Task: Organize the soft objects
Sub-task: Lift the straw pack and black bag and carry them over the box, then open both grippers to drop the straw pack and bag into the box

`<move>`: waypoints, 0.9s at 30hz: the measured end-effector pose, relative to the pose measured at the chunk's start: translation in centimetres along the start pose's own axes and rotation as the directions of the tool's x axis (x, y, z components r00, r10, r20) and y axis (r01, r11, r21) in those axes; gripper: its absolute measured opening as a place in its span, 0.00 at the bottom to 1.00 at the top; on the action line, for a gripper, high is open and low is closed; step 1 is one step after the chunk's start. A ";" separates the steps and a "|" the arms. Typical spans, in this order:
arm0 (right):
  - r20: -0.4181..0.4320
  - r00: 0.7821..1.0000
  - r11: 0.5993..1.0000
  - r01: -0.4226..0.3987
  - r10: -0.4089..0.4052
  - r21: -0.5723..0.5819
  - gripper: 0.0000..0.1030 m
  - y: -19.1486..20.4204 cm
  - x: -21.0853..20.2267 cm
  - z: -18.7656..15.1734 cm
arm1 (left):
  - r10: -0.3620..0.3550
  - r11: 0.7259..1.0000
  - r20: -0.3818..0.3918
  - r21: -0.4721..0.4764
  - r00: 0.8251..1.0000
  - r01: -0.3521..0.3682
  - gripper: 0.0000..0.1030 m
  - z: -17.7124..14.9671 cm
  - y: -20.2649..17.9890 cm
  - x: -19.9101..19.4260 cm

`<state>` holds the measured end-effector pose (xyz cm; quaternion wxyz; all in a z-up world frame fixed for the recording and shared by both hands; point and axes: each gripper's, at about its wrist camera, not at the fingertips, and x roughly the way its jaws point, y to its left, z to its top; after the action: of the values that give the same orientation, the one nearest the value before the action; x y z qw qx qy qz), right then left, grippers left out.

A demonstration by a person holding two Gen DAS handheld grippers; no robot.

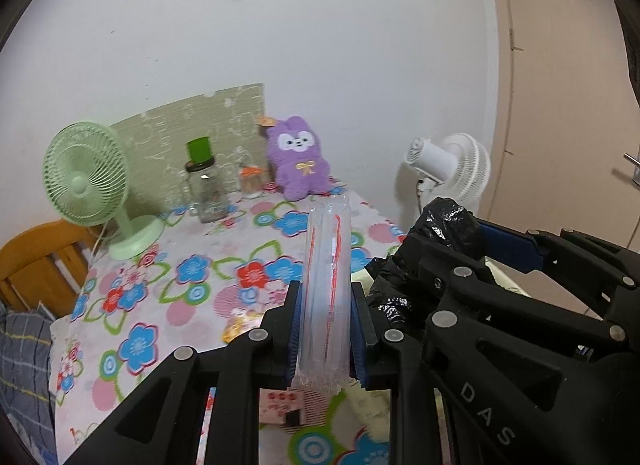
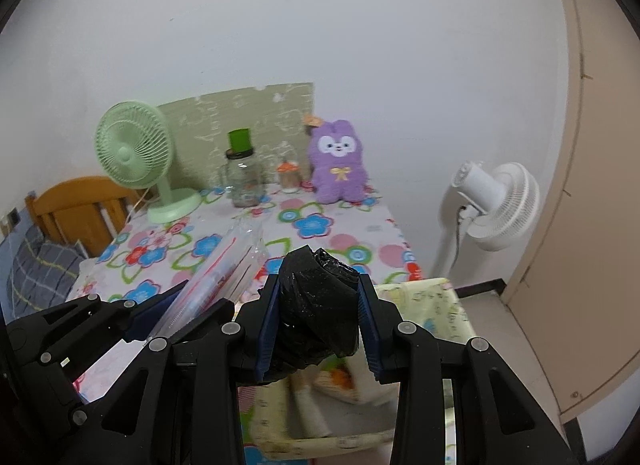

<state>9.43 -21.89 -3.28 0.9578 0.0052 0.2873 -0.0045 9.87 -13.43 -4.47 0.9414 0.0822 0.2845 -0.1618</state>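
Observation:
My left gripper (image 1: pixel 326 297) is shut on a clear plastic packet (image 1: pixel 326 285) with red lines, held upright above the flowered table. It also shows in the right wrist view (image 2: pixel 224 269), at left. My right gripper (image 2: pixel 318 293) is shut on a crumpled black plastic bag roll (image 2: pixel 320 301), held above a pale printed fabric basket (image 2: pixel 436 305) at the table's near right. The black bag roll also shows in the left wrist view (image 1: pixel 448 233), at right. A purple plush toy (image 2: pixel 339 163) sits upright at the table's far edge against the wall.
On the flowered tablecloth (image 2: pixel 312 225) stand a green desk fan (image 2: pixel 138 157), a glass jar (image 2: pixel 242 181) with a green cup on top, and a small orange-lidded jar (image 2: pixel 289 173). A white floor fan (image 2: pixel 496 201) stands right of the table. A wooden chair (image 2: pixel 72 205) is at left.

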 end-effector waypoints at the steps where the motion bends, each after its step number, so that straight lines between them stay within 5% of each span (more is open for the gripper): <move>1: 0.000 1.000 1.000 0.007 -0.007 0.006 0.39 -0.5 0.0 -0.1 | -0.006 1.000 0.000 0.007 1.000 0.006 0.20 0.1 -0.5 0.1; 20: -0.086 0.991 0.990 0.106 -0.098 0.095 0.39 -7.4 2.2 -2.8 | -0.105 0.990 -0.105 0.079 0.989 0.114 0.21 -0.2 -6.8 4.8; 27: -0.152 0.983 0.985 0.123 -0.105 0.119 0.39 -8.9 4.3 -4.1 | -0.109 0.988 -0.171 0.088 0.979 0.125 0.29 -1.0 -7.6 6.9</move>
<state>10.63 -30.78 -9.16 0.9302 0.0503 0.3552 -0.0774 12.13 -22.06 -9.65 0.8982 0.1247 0.3576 -0.2233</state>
